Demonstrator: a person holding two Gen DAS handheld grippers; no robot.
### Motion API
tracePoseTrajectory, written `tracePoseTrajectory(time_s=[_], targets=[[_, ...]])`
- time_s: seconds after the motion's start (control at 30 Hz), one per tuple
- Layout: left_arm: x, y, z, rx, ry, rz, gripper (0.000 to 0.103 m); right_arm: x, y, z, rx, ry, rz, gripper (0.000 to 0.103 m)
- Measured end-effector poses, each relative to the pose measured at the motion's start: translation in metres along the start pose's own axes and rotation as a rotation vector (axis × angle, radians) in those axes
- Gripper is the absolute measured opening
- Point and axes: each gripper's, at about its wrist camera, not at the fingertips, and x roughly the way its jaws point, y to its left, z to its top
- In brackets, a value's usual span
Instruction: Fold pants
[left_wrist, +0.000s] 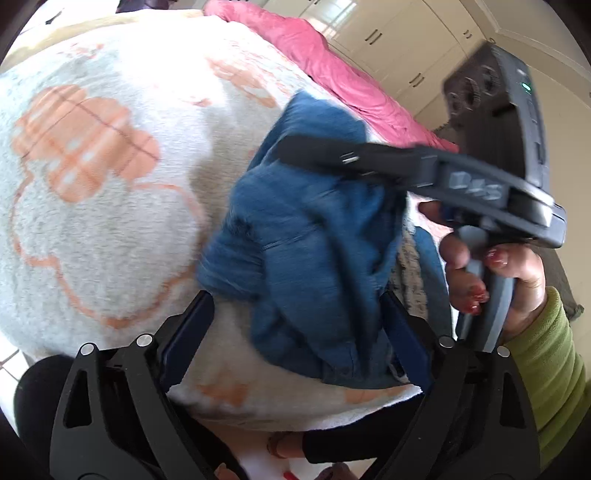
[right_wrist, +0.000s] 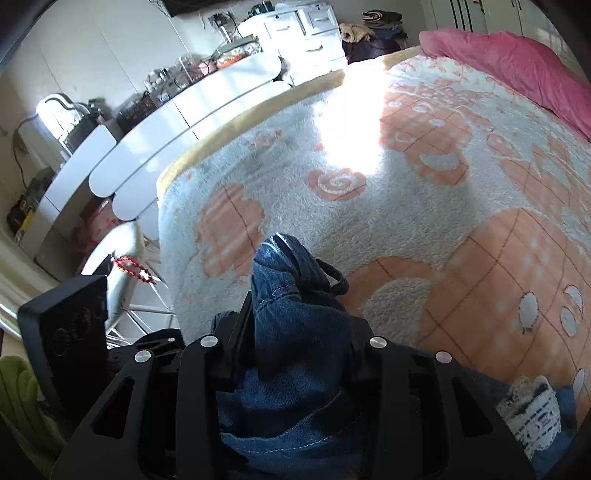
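1. Plainly, the blue denim pants (right_wrist: 295, 332) are gripped by the right gripper (right_wrist: 299, 317): its jaws are closed on a bunched fold of the fabric, which rises between them and ends in a dark seam edge with a loop above the bed blanket (right_wrist: 424, 192).
2. Seen from the left wrist, the pants (left_wrist: 306, 236) are held up in a crumpled mass over the white blanket with orange plaid patches (left_wrist: 110, 166), near its front edge (the picture is blurred here).
3. The left gripper (left_wrist: 299, 325) is spread wide, its jaws apart on either side of the lower part of the denim; no grip on the cloth is seen.
4. The right gripper's body is seen in the left view, held by a hand with red nails (left_wrist: 498, 277) in a green sleeve (left_wrist: 554, 354).
5. A pink quilt (right_wrist: 517, 70) lies along the far side of the bed, and a white dresser (right_wrist: 303, 37) stands beyond it
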Motion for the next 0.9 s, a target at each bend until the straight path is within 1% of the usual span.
tracePoseTrajectory(time_s=[0.07,0.17,0.23,0.3,0.37,0.5,0.6,0.63,0.67,0.7,0.73,0.77,0.8,0.9], targets=[[0.004,-0.008,0.001,0.001,0.010,-0.020,0.083,-0.025,-0.005,-0.007,0.009,-0.042,0.014,0.037],[0.013,-0.027,0.002,-0.003,0.037,-0.078,0.083,-0.049,-0.014,-0.017,0.026,-0.080,0.020,0.037],[0.018,-0.044,0.002,0.019,0.044,-0.100,0.083,-0.066,-0.020,-0.026,0.039,-0.107,0.016,0.037],[0.022,-0.063,0.001,0.050,0.047,-0.094,0.083,-0.077,-0.027,-0.035,0.054,-0.129,0.016,0.037],[0.023,-0.074,0.001,0.070,0.049,-0.095,0.083,-0.087,-0.033,-0.044,0.063,-0.148,0.017,0.037],[0.032,-0.105,0.001,0.130,0.050,-0.073,0.083,-0.110,-0.047,-0.061,0.088,-0.195,0.010,0.040],[0.038,-0.122,-0.001,0.170,0.057,-0.068,0.083,-0.128,-0.062,-0.077,0.124,-0.234,0.020,0.046],[0.038,-0.124,-0.003,0.184,0.062,-0.072,0.083,-0.133,-0.066,-0.083,0.140,-0.244,0.024,0.053],[0.040,-0.129,-0.004,0.200,0.067,-0.078,0.083,-0.140,-0.072,-0.089,0.161,-0.258,0.029,0.058],[0.042,-0.135,-0.005,0.220,0.073,-0.084,0.083,-0.145,-0.076,-0.093,0.175,-0.271,0.026,0.060],[0.044,-0.140,-0.007,0.240,0.083,-0.088,0.083,-0.153,-0.082,-0.101,0.193,-0.288,0.018,0.064],[0.047,-0.144,-0.009,0.258,0.093,-0.094,0.083,-0.160,-0.088,-0.108,0.205,-0.299,0.005,0.066],[0.043,-0.145,-0.017,0.282,0.105,-0.105,0.083,-0.167,-0.095,-0.114,0.225,-0.312,-0.004,0.066],[0.054,-0.151,-0.028,0.340,0.149,-0.125,0.083,-0.182,-0.106,-0.134,0.266,-0.329,-0.031,0.067]])
